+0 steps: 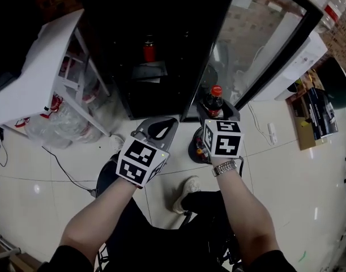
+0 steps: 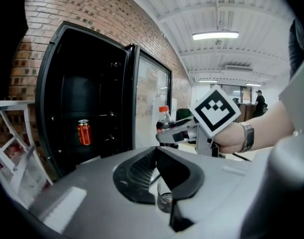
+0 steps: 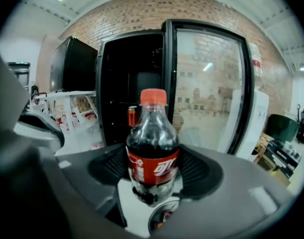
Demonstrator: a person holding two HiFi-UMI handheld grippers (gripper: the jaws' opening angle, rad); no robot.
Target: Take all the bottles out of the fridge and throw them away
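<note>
The right gripper (image 3: 152, 176) clamps the cola bottle (image 3: 152, 151) round its middle, upright (long axis vertical, red cap on top), in front of the open fridge (image 3: 117, 78). The left gripper (image 2: 154, 154) is closed and empty.

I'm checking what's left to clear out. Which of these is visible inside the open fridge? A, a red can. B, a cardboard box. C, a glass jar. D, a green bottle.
A: a red can stands on a shelf inside the fridge, while the cola bottle is outside it, clamped in the right gripper.
</note>
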